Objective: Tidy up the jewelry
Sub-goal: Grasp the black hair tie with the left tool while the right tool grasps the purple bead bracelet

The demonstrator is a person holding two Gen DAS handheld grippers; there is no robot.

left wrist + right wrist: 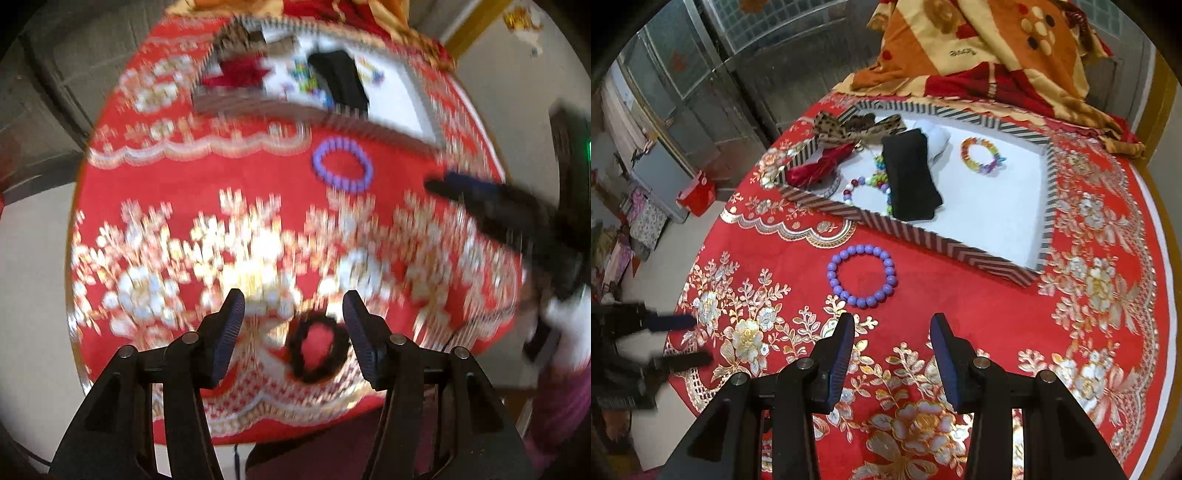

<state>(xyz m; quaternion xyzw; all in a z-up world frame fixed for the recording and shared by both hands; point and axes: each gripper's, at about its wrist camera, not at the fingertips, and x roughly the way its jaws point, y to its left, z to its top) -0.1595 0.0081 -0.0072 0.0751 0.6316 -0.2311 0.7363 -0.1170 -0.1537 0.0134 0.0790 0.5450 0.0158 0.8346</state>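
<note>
Red cloth with gold flowers (960, 295) covers the round table I work over. On it sits a striped tray (923, 236) holding a black pouch (910, 177), a multicoloured bracelet (982, 155) and other pieces. My purple bead bracelet (862, 275) lies on the cloth just beside the tray's near wall. My right gripper (892, 350) hangs short of it, jaws apart and empty. My left gripper (293, 332) stands spread over a dark ring (317, 350), possibly a hair tie; blur hides contact.
</note>
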